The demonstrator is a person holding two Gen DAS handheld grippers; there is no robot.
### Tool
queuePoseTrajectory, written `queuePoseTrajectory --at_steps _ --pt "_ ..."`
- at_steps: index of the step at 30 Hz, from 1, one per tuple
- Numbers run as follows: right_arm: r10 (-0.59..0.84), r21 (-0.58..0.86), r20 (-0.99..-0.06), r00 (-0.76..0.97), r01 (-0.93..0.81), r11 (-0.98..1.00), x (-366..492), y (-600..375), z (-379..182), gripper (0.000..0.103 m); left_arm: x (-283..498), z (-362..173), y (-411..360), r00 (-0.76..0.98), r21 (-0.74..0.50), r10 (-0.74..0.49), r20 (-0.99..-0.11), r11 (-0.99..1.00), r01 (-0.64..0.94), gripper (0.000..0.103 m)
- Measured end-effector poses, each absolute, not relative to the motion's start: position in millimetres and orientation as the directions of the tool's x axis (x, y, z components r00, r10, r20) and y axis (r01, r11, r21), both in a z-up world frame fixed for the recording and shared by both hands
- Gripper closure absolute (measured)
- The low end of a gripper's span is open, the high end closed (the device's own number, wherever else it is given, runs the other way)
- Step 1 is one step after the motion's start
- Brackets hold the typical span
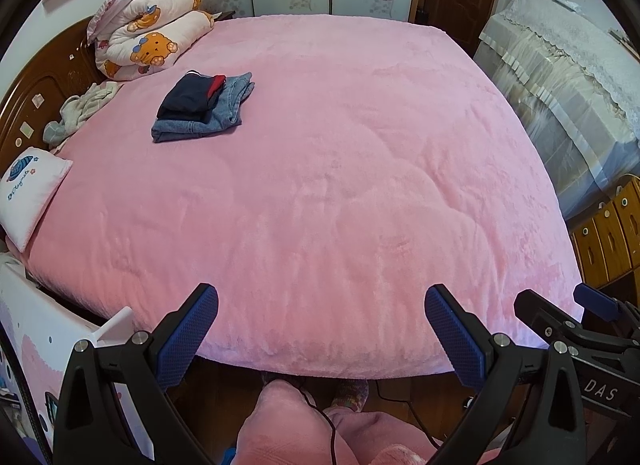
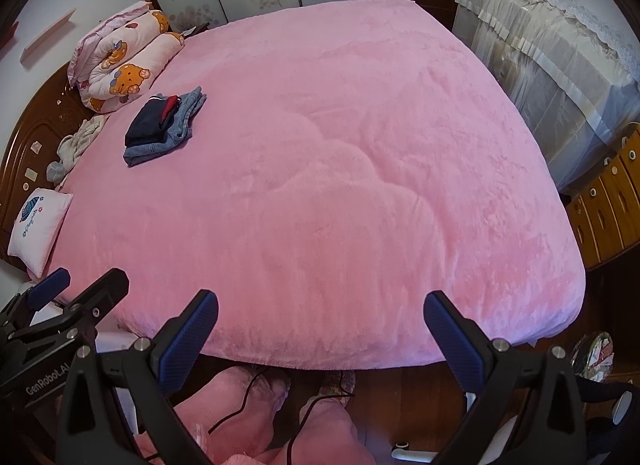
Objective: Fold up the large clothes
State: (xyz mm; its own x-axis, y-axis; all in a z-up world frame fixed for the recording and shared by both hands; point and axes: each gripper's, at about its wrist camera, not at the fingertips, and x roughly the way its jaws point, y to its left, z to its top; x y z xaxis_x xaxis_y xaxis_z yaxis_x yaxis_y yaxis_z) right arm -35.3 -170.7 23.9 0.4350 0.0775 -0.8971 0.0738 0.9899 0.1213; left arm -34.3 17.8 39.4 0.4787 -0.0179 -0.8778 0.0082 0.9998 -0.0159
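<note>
Both your left tool (image 1: 320, 329) and right tool (image 2: 320, 329) hang spread wide, empty. The folded clothes (image 1: 202, 107) sit far left on the bed (image 1: 360, 185); the crumpled garment (image 1: 76, 113) by the headboard looks next, so reach there and pinch its edges.

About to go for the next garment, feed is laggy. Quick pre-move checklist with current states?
1. Left hand-held gripper open, holding nothing: ok.
2. Right hand-held gripper open, holding nothing: ok.
3. Folded stack lying neatly on the pink blanket: ok.
4. Unfolded light clothes by the headboard, within reach from here: cannot tell.
5. Middle of the blanket free for folding: ok.
6. Cables at the feet clear of the grippers: ok.
</note>
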Motion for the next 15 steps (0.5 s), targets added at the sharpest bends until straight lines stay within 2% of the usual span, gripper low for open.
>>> queuePoseTrajectory --at_steps 15 --pt "0.070 0.117 -0.895 0.440 0.081 0.990 -38.1 -170.6 25.0 0.000 -37.7 37.9 13.8 0.487 -0.004 -0.012 -0.874 1.000 0.018 0.001"
